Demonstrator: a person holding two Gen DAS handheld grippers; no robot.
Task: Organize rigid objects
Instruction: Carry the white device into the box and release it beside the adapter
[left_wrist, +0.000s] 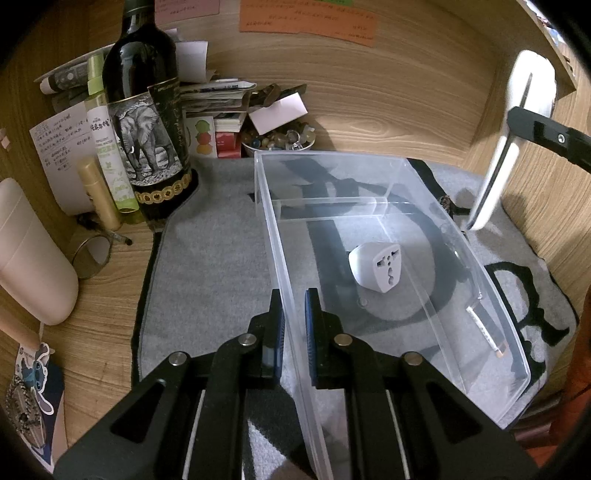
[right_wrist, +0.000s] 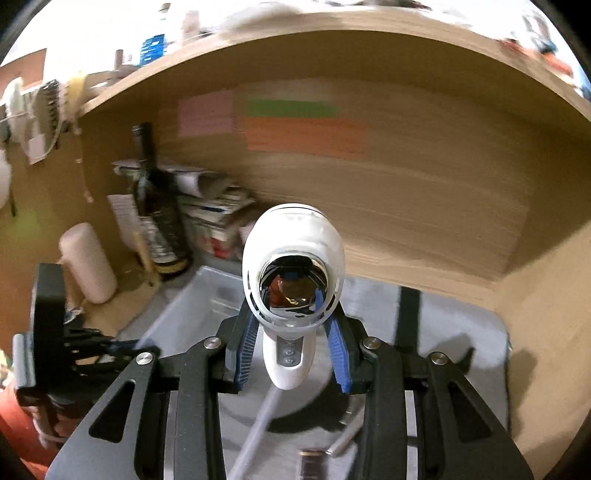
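Observation:
A clear plastic bin (left_wrist: 491, 295) lies on a grey mat (left_wrist: 214, 273). Inside it sits a white travel adapter (left_wrist: 376, 266) and a small strip-like item (left_wrist: 485, 330). My left gripper (left_wrist: 294, 314) is shut on the bin's left wall. My right gripper (right_wrist: 293, 325) is shut on a white handheld device with a shiny round face (right_wrist: 293, 266), held up in the air. In the left wrist view the same device (left_wrist: 517, 140) hangs above the bin's right rim, held by the right gripper's black finger (left_wrist: 546, 134). The bin also shows blurred in the right wrist view (right_wrist: 195, 310).
A dark wine bottle (left_wrist: 147, 122), a green spray bottle (left_wrist: 107, 147), a gold tube (left_wrist: 99, 192) and a cream cylinder (left_wrist: 29, 254) stand at the left. Stacked papers and a bowl of trinkets (left_wrist: 280, 140) sit behind the bin. Wooden walls enclose the desk.

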